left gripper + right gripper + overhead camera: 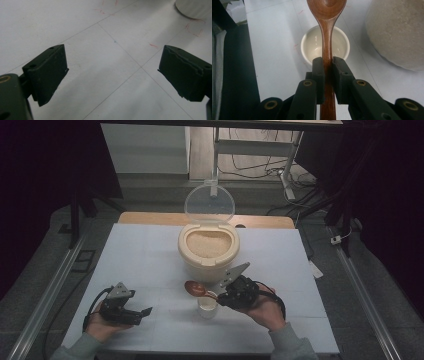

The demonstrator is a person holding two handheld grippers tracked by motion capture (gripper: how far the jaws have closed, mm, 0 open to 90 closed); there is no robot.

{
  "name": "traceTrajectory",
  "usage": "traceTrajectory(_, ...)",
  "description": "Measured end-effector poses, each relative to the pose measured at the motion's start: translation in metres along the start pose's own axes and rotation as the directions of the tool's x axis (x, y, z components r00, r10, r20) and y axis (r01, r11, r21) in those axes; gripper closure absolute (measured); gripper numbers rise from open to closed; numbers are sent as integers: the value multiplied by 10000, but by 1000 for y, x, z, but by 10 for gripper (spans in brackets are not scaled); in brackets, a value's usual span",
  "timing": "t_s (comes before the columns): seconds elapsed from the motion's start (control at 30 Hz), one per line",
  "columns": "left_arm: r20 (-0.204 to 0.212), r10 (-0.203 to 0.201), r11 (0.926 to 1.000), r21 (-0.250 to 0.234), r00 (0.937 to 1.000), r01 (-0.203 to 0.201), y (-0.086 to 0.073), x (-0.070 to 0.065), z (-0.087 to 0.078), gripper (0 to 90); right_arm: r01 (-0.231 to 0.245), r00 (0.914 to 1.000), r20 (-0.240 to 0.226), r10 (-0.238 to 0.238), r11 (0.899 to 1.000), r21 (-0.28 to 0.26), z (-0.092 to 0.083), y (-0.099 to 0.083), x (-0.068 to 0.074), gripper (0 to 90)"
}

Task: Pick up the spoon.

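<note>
Two tools work at the desk [150,250]; the right tool [327,62] is clamped on the handle of a wooden spoon [327,30], and the left tool [112,72] rests low over the bare desk with its jaws wide apart and nothing between them; in the high view the spoon [196,288] lies roughly level, its bowl pointing left of the right tool [223,294] and reaching past the small white cup [207,306]; the cup [325,46] stands directly under the spoon's neck, and no rice can be made out in it; the spoon's bowl is cut off at the frame edge, so its load cannot be told; the step in hand is judged to be spooning rice from the open rice container [208,247] into the cup; to do it well, keep the grip firm on the handle, hold the spoon's bowl level while it travels, centre it over the cup before rolling the wrist, and tip slowly so grains fall inside the rim; the container stands just behind the cup, its clear lid [209,202] hinged upright at the back; its front wall is near the spoon's path, and the light cup could be knocked by a low pass; the left tool [131,311] is well apart, free to steady the cup.
</note>
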State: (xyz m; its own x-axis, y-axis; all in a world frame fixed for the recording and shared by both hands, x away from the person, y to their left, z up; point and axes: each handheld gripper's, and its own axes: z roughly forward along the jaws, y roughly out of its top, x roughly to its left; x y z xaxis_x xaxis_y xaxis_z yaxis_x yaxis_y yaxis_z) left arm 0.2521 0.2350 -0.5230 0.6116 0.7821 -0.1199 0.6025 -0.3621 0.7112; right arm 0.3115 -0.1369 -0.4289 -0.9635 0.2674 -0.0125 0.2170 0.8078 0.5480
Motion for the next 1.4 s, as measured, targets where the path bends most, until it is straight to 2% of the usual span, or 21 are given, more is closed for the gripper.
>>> traceTrajectory(0.1, 9, 0, 10000, 0, 10000, 0, 0, 0, 0, 81, 145, 9999, -13, -145, 9999, -43, -1, 0, 0, 802)
traceTrajectory(0.27, -34, -11, 10000, 22, 10000, 11, 2, 0, -1, 81, 128, 9999, -9, -128, 9999, -52, -2, 0, 1, 802)
traceTrajectory(0.4, 74, 170, 9997, -156, 9998, -169, 10, -4, -6, 83, 155, 9999, 35, -155, 9998, -100, -3, 0, 1, 802)
traceTrajectory(0.43, 136, 271, 9994, -225, 9995, -268, 14, -7, -8, 84, 155, 9999, 35, -155, 9998, -100, -3, 0, 1, 802)
traceTrajectory(0.53, 380, 962, 9943, -499, 9946, -943, 34, -20, -16, 93, 289, 9996, 37, -289, 9996, -75, -2, 1, 1, 802)
traceTrajectory(0.63, 600, 1698, 9841, -631, 9836, -1660, 53, -34, -22, 102, 351, 9994, 22, -351, 9993, -95, -1, 2, 3, 802)
traceTrajectory(0.7, 765, 2127, 9761, -626, 9741, -2082, 64, -44, -24, 106, 407, 9992, 10, -407, 9991, -102, -1, 3, 3, 802)
traceTrajectory(0.83, 984, 2795, 9593, -701, 9551, -2735, 84, -60, -23, 114, 546, 9985, 6, -546, 9985, -39, 1, 5, 6, 802)
traceTrajectory(0.93, 1112, 3235, 9455, -757, 9397, -3166, 98, -72, -20, 127, 612, 9981, -30, -612, 9981, -30, 1, 7, 8, 802)
traceTrajectory(1.0, 1162, 3585, 9332, -717, 9263, -3521, 106, -79, -17, 135, 640, 9979, -18, -641, 9979, -67, 1, 7, 9, 802)
traceTrajectory(1.1, 1229, 3955, 9184, -625, 9102, -3906, 116, -89, -11, 141, 686, 9976, -6, -686, 9976, -42, 2, 8, 11, 802)
traceTrajectory(1.2, 1457, 4195, 9075, -461, 8960, -4175, 125, -96, -5, 149, 801, 9968, -50, -801, 9968, -62, 2, 9, 11, 802)
traceTrajectory(1.3, 1673, 4313, 9012, -327, 8866, -4322, 130, -99, 0, 166, 882, 9961, -64, -882, 9961, 14, 3, 10, 12, 802)
traceTrajectory(1.4, 1795, 4538, 8886, -174, 8728, -4584, 134, -100, 4, 196, 1005, 9949, -98, -1005, 9949, 16, 4, 11, 14, 802)
